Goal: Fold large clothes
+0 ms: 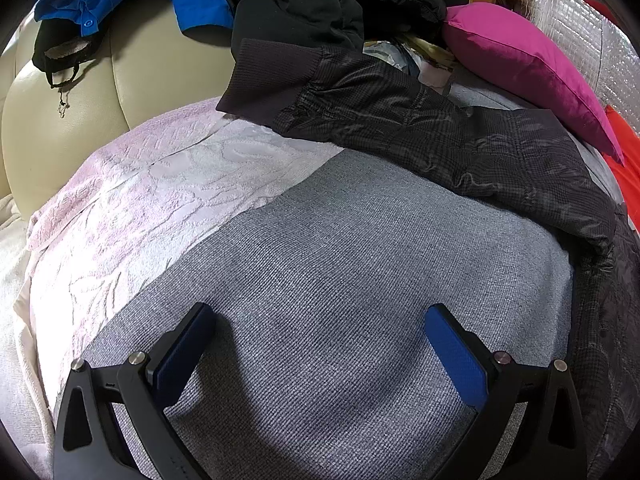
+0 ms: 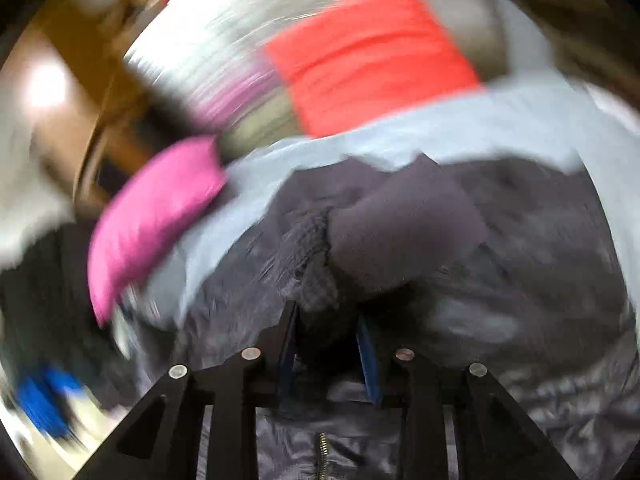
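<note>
A grey woven cover (image 1: 340, 264) spreads over a wide surface, with a pale pink embossed towel (image 1: 132, 204) beside it on the left. The dark checked jacket (image 1: 460, 144) lies along the far and right edge of the grey cover, its ribbed cuff (image 1: 268, 76) reaching left. A magenta cushion (image 1: 528, 64) sits just behind the jacket. The left claw (image 1: 320, 344) hovers over bare grey cloth, jaws wide and empty. In the blurred right view, the right claw (image 2: 328, 340) stands narrow, pinching a bunched fold of the jacket between its pads
</note>
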### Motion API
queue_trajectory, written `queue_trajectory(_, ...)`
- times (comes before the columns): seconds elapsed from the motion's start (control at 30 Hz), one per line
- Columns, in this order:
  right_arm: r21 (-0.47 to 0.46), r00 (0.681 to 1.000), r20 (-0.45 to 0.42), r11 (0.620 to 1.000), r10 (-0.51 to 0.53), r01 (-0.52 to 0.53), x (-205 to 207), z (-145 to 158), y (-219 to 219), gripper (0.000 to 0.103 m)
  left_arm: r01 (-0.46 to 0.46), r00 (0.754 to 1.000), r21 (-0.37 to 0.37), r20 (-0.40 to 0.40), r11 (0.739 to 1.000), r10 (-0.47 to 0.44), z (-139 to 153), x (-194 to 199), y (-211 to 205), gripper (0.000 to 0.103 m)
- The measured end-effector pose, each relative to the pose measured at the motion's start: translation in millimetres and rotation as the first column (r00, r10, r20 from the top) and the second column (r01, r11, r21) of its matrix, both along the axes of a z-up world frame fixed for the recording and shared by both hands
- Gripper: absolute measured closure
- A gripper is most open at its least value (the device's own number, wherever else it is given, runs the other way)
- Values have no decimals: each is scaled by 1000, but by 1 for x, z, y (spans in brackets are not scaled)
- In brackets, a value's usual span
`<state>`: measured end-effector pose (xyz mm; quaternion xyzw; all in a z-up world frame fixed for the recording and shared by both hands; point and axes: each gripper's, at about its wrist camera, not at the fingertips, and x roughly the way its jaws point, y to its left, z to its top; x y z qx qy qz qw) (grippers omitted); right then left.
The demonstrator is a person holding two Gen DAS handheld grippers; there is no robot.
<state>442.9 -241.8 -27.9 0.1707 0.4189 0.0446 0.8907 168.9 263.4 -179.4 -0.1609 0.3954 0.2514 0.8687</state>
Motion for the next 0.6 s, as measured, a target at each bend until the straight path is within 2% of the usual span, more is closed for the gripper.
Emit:
queue_trajectory(0.03, -56, 997, -37, 996, 66, -68, 3, -4, 20, 69, 0, 1000, 0, 0, 1000, 0, 0, 0, 0, 0)
queue_trajectory(0.07, -110, 991, -71, 987, 112, -119, 3, -11, 37, 51, 0, 1000, -1, 1, 1000, 0, 0, 0, 0, 0)
queue_trajectory(0.1, -133, 985, -94, 979, 142, -154, 0, -18, 46, 13, 0, 1000, -1, 1, 1000, 0, 0, 0, 0, 0)
queue_trajectory(0.13, -128, 980, -102, 975, 168, -181, -6, -25, 52, 1, 0, 1000, -2, 2, 1000, 0, 0, 0, 0, 0)
queue_trajectory(0.2, -74, 982, -66, 980, 179, -183, -24, -30, 46, 0, 0, 1000, -3, 2, 1000, 0, 0, 1, 0, 0)
queue_trajectory(0.27, 38, 990, -1, 989, 143, -143, -45, -23, 20, 0, 0, 1000, -2, 1, 1000, 0, 0, 1, 0, 0)
queue_trajectory(0.4, 212, 996, 92, 977, -15, -5, -70, -5, -45, 0, 1, 1000, 0, -10, 1000, -1, 1, 3, 0, 0)
queue_trajectory(0.47, 274, 989, 107, 959, -101, 68, -89, -2, -87, 0, 4, 1000, -5, -23, 1000, -4, 4, 4, 0, 0)
queue_trajectory(0.53, 305, 985, 102, 946, -143, 105, -100, -7, -117, 0, -15, 996, -17, -87, 1000, 14, 15, 6, -3, 0)
queue_trajectory(0.57, 319, 983, 94, 940, -156, 119, -104, -12, -131, 0, -16, 997, -2, -80, 1000, 15, 28, 4, -10, 0)
queue_trajectory(0.6, 330, 982, 89, 935, -165, 127, -106, -17, -138, 0, 4, 999, 27, -39, 1000, -2, 45, 2, -23, 0)
